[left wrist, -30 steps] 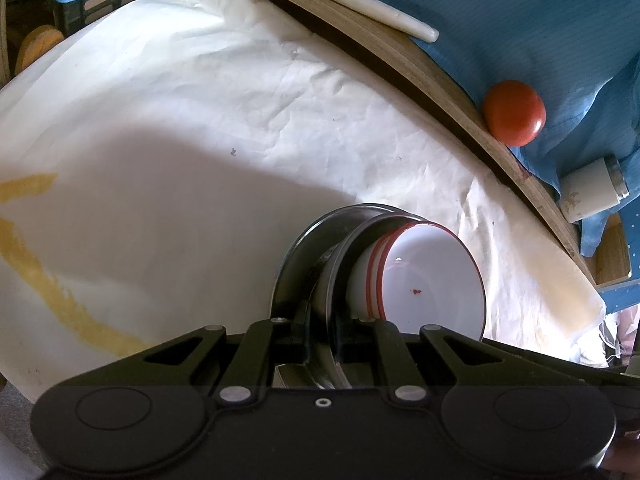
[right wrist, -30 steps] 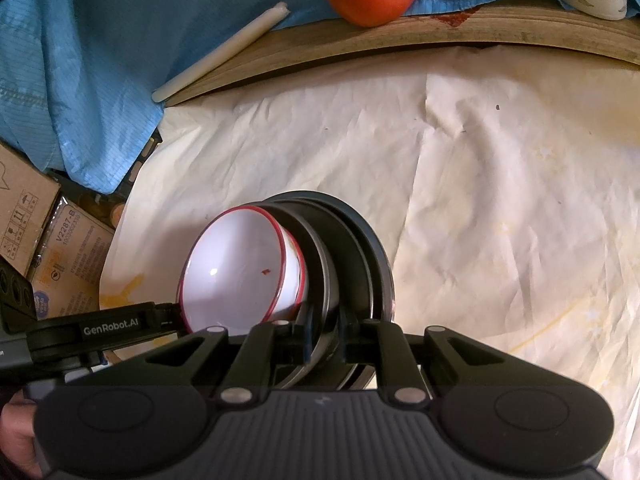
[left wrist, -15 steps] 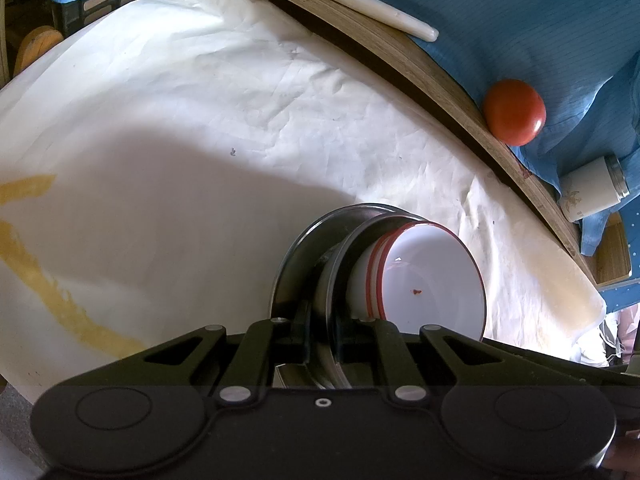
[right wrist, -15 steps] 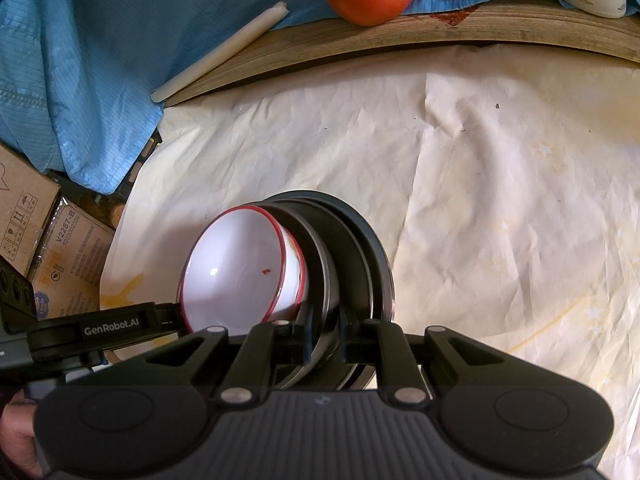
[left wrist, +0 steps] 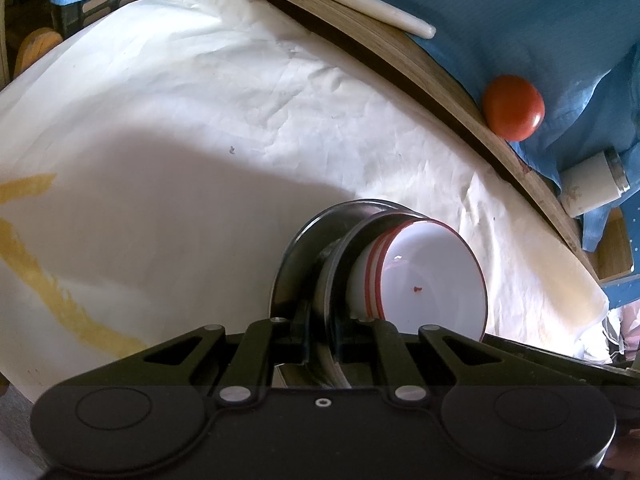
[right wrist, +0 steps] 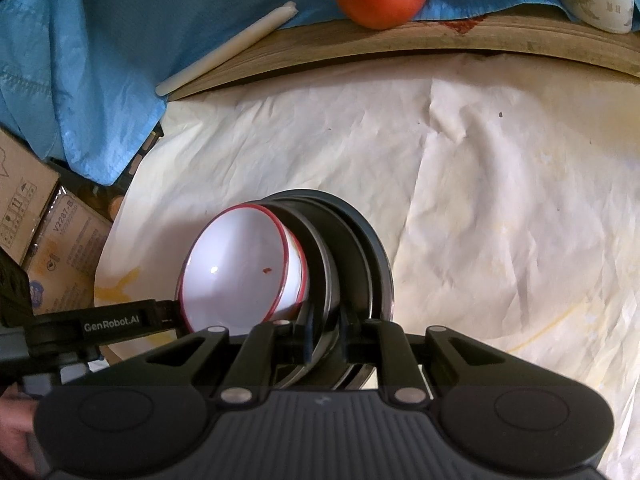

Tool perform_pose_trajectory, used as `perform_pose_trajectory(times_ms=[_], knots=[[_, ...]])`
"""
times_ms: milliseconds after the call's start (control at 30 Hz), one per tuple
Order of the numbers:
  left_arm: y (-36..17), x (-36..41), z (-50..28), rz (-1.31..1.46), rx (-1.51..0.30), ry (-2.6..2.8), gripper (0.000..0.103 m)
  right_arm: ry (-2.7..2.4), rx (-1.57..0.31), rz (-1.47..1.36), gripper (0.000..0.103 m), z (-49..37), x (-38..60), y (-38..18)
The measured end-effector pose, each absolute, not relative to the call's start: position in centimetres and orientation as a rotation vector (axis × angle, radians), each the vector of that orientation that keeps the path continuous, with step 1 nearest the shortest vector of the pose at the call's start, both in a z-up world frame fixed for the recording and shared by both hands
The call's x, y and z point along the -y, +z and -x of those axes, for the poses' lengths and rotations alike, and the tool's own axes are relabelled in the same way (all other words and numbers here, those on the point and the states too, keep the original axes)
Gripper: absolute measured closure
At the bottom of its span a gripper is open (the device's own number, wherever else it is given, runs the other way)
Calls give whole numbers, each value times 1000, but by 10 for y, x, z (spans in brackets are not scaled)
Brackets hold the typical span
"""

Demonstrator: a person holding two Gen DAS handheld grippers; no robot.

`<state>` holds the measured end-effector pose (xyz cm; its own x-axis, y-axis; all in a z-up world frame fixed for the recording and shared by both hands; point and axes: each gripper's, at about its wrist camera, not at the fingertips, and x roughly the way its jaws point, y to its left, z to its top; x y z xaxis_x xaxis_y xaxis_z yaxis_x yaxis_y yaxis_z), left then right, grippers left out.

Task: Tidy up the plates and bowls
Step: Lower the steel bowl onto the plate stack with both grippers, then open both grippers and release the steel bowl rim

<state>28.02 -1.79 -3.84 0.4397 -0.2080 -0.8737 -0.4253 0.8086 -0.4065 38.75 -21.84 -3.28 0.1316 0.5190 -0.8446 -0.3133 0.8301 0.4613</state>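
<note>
Your left gripper (left wrist: 320,332) and right gripper (right wrist: 324,332) each pinch the metal plates (right wrist: 352,248) tight. White bowls (left wrist: 432,276) sit in them, above the paper-covered tabletop (left wrist: 180,160).

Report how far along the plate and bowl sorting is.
Done: the red-rimmed bowls sit nested inside the steel plates as one stack. In hand: left gripper and right gripper are both shut on plate rims, holding the stack tilted over the paper-covered table. Left: setting it down.
</note>
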Motion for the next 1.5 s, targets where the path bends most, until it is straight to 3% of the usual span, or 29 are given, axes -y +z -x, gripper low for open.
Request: perform_pose_trajectory(times_ms=[667,1233,1333,1500], knots=[[-35,22,-279,600,-1115,156,93,611,-1295,-180,86,-385,219,-30],[-33,24,-280,586,-1122,179,92,591,-1282,-184,79,-380,223,-25],[-33,25,-281,582,-1122,185,91,582,-1269,-181,70,-380,225,-23],[-29,24,-281,568,-1114,198,88,589,-1260,-190,66,-380,229,-21]])
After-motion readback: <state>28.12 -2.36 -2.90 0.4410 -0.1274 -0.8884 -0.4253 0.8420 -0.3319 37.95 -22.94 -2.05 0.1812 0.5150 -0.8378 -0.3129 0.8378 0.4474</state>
